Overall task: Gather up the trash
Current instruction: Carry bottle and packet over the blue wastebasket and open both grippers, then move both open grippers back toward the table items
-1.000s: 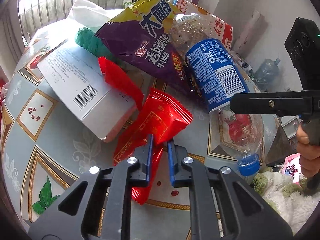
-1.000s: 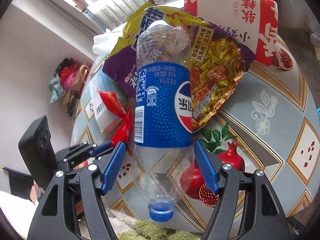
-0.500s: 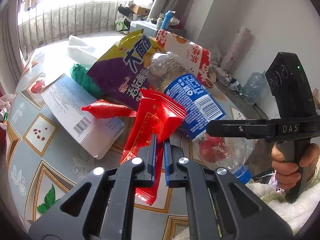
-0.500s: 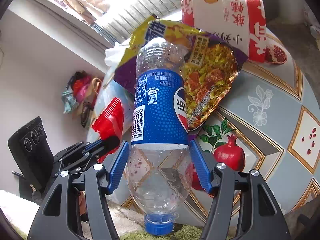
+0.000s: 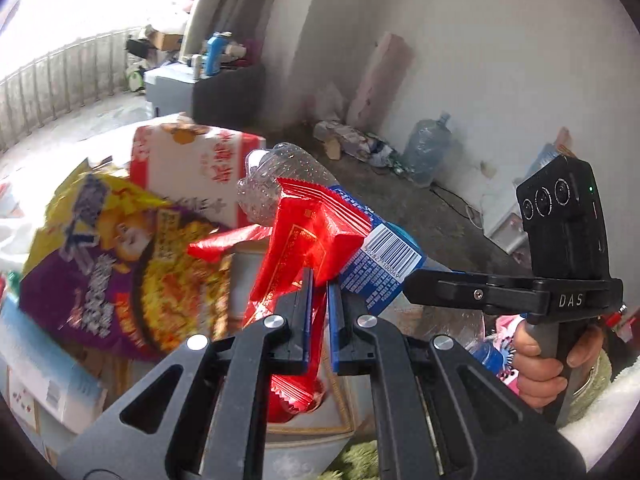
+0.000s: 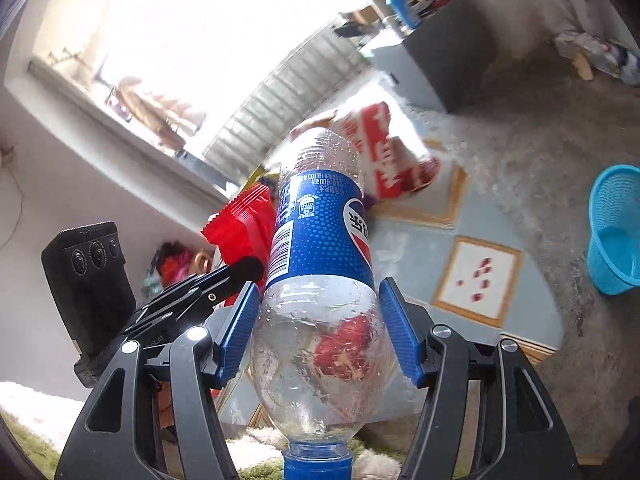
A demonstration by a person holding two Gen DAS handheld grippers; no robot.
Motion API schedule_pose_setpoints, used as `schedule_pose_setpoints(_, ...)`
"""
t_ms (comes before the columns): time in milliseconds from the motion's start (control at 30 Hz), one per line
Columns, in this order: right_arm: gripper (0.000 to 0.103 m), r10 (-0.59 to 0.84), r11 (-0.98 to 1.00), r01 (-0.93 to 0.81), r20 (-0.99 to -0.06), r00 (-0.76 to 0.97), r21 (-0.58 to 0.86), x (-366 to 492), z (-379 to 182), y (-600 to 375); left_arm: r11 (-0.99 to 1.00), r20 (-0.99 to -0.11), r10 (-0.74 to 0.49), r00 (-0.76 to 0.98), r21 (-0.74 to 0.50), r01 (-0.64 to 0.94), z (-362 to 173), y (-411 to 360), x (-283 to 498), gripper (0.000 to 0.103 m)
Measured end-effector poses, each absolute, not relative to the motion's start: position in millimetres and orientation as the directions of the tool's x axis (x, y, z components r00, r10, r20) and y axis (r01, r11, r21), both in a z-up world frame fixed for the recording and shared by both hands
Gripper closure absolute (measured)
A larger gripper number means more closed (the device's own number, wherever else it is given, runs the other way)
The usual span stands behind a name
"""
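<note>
Two trash items are being held clear of the patterned bench (image 6: 416, 240). Left hand-held gripper (image 5: 319, 292) is pinching a crinkly red foil snack wrapper (image 5: 312, 236) flat between closed pads; it is looking light, limp and slippery, best taken mid-body. Right hand-held gripper (image 6: 318, 328) is clamping an empty clear plastic cola bottle with blue label (image 6: 320, 248) across its lower barrel, cap toward the camera; thin walls are likely denting. Blue mesh basket (image 6: 614, 232) is standing on the floor

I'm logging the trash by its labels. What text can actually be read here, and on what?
"DAS": on the right tongs, on the black bar.
"600": small print on the Pepsi bottle label; logo seen upside down.
Barcode digits on the bottle: too small.
Red wrapper, noodle bag, red-and-white pack: blurred.
</note>
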State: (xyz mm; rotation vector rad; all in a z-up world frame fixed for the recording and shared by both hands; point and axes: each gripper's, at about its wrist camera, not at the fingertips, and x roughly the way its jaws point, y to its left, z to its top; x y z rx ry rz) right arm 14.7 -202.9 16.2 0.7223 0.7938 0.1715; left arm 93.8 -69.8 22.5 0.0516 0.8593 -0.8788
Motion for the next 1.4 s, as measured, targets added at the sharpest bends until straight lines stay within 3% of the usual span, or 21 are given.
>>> schedule_pose_setpoints(233,0.042,0.208,0.506,0.425,-0.584,0.784,0.751,-34.8,-27.3,-340.1,0.538,-0.784,-0.621,-0.007,-0.434,0.723,3.3,-237.5,155.7,0.098)
schedule_pose_setpoints(367,0.042,0.158,0.287,0.556,-0.611,0.776,0.780,-50.1,-86.5,-411.8,0.526,-0.846,-0.524,-0.101,-0.414,0.743,-33.2,-341.6,176.0,0.098)
schedule_pose_setpoints(633,0.042,0.090,-0.113,0.623,-0.616,0.783,0.774,-65.3,-196.4,-503.7,0.554,-0.903,-0.367,-0.223,-0.405,0.728,-138.5,-484.3,186.2,0.097)
schedule_pose_setpoints(700,0.041,0.051,-0.193,0.627,-0.630,0.775,0.755,-67.4,-218.7,-524.8,0.582,-0.899,-0.368,-0.239,-0.423,0.694,-158.7,-507.8,192.1,0.086)
schedule_pose_setpoints(733,0.041,0.035,-0.218,0.629,-0.638,0.769,0.746,-67.0,-226.9,-531.6,0.596,-0.893,-0.370,-0.256,-0.439,0.672,-166.6,-512.1,193.6,0.072)
schedule_pose_setpoints(800,0.040,0.019,-0.239,0.646,-0.662,0.749,0.725,-65.9,-241.5,-545.8,0.621,-0.898,-0.361,-0.253,-0.434,0.653,-178.4,-524.8,196.3,0.061)
schedule_pose_setpoints(867,0.036,-0.010,-0.249,0.676,-0.700,0.715,0.694,-67.0,-248.3,-554.2,0.649,-0.901,-0.361,-0.241,-0.428,0.629,-183.1,-529.2,200.1,0.060)
schedule_pose_setpoints(1033,0.036,-0.059,-0.243,0.644,-0.674,0.736,0.725,-75.6,-242.6,-552.7,0.649,-0.880,-0.413,-0.235,-0.466,0.601,-173.0,-524.2,207.6,0.053)
schedule_pose_setpoints(1167,0.036,-0.092,-0.144,0.685,-0.699,0.709,0.714,-79.4,-224.6,-544.0,0.605,-0.867,-0.460,-0.190,-0.463,0.647,-147.5,-506.7,207.4,0.051)
schedule_pose_setpoints(1333,0.036,-0.152,0.034,0.771,-0.759,0.633,0.636,-79.1,-184.6,-516.8,0.548,-0.835,-0.532,-0.137,-0.464,0.696,-103.9,-470.2,201.3,0.038)
schedule_pose_setpoints(1400,0.027,-0.195,0.122,0.802,-0.778,0.597,0.585,-74.9,-162.4,-502.5,0.534,-0.813,-0.572,-0.110,-0.470,0.703,-81.9,-447.3,198.6,0.037)
